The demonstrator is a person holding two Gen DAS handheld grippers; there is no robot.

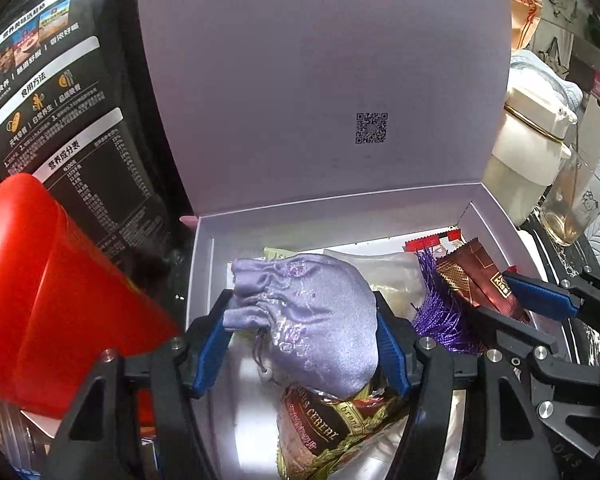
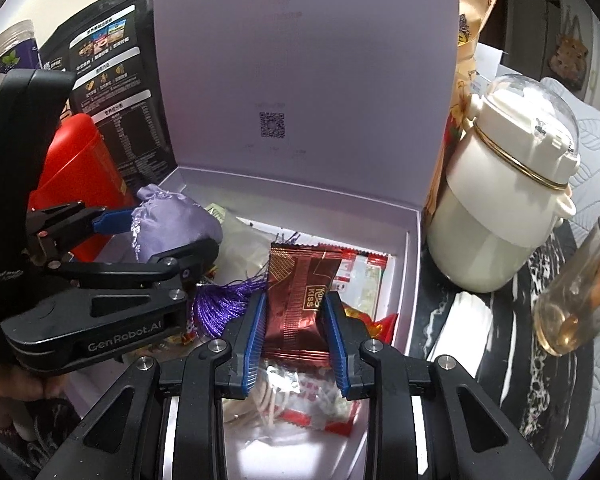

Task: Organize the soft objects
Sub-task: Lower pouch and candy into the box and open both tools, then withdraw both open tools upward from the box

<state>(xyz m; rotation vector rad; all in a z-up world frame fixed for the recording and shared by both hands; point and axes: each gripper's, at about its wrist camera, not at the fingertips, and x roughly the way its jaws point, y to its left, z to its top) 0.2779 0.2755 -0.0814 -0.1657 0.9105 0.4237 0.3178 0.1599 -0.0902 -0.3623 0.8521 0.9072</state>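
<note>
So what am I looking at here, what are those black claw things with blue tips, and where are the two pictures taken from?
They are two hand-held grippers, one in each of a person's hands, each with a camera looking along its fingers. One picture comes from the left gripper, which squeezes a lilac pouch. The other comes from the right gripper, which squeezes a brown snack packet. Both hang over an open white box holding a purple tassel and other packets. Beside the box stand a red container, a black bag, a cream bottle and a glass.
</note>
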